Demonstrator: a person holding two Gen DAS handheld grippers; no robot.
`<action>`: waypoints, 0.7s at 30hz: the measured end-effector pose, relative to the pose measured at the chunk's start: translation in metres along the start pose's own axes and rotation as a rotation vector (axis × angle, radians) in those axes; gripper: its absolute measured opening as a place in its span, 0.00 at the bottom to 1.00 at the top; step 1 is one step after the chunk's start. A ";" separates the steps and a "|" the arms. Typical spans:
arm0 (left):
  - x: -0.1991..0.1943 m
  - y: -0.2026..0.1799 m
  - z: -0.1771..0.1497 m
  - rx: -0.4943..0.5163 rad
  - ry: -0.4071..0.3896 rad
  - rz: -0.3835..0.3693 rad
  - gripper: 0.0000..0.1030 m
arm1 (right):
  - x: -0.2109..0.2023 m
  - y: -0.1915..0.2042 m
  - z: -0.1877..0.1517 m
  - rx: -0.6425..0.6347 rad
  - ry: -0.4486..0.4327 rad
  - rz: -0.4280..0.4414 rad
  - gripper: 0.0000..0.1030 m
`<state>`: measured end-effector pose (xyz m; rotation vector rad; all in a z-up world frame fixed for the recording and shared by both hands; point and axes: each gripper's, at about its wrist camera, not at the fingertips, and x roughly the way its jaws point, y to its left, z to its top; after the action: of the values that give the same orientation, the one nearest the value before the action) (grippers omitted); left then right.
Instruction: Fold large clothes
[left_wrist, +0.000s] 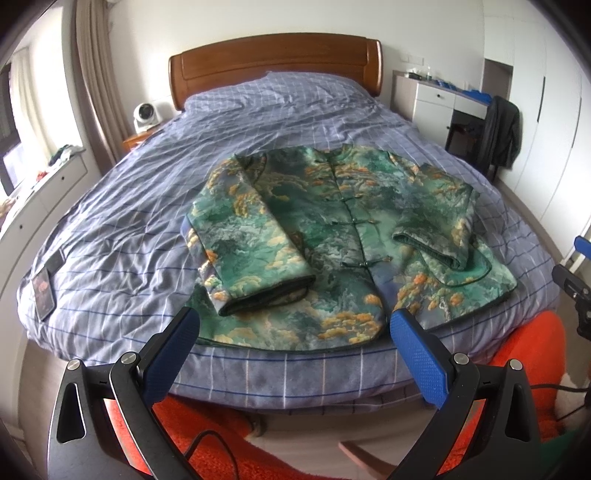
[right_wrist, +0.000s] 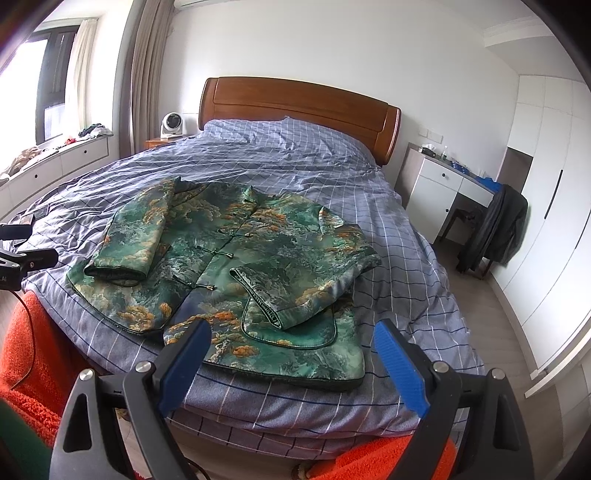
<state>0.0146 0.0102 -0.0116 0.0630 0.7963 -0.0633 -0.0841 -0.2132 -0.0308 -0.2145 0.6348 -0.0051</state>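
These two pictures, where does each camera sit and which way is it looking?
Left wrist view: sits on the left gripper, looking down past its open blue-padded fingers at the green patterned padded jacket from the foot of the bed.
Right wrist view: sits on the right gripper, also open, facing the same jacket from further right.
Both share the jacket, blue checked bedspread and wooden headboard.

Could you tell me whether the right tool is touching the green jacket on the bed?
Apart. The right wrist view shows the right tool open, short of the jacket, holding nothing.
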 end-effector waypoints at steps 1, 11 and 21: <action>0.000 0.000 0.000 0.001 -0.002 -0.001 1.00 | 0.001 0.000 0.000 0.000 0.001 0.003 0.89; 0.002 0.004 -0.002 0.005 -0.006 0.004 1.00 | 0.011 -0.004 0.003 0.011 0.008 0.020 0.89; 0.112 0.098 -0.011 -0.111 0.172 -0.058 1.00 | 0.059 -0.066 -0.004 0.046 0.053 0.056 0.89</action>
<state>0.0926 0.1053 -0.0966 -0.0609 0.9727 -0.0687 -0.0350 -0.2822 -0.0551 -0.1521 0.6931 0.0286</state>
